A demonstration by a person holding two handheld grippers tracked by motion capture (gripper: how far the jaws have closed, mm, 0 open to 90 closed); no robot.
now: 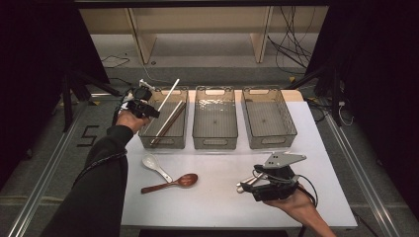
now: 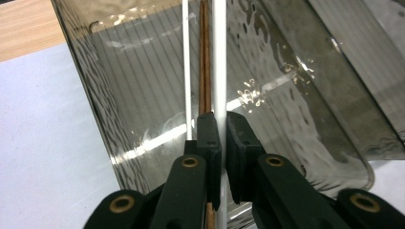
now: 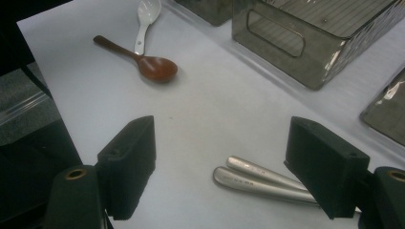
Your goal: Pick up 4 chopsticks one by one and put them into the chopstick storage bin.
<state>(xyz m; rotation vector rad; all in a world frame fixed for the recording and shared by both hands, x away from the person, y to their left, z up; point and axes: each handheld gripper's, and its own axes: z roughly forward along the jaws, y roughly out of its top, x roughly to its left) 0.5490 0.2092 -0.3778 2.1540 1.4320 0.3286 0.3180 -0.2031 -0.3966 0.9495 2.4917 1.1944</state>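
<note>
My left gripper pinches a white chopstick over the left bin at upper left, while my right gripper, jaws wide, hovers by two metal handles at lower right.

**Open right gripper above metal handles on a white counter**

The right gripper hangs over a white counter, its two black jaws spread wide apart. Between them, nearer the right jaw, lie two silver metal handles side by side, touching, their far ends hidden behind that jaw. Further off, at upper left, a brown wooden spoon rests bowl-up, and a white ceramic spoon lies just behind it, its handle meeting the wooden one. Smoky translucent bins stand along the upper right edge.
</note>
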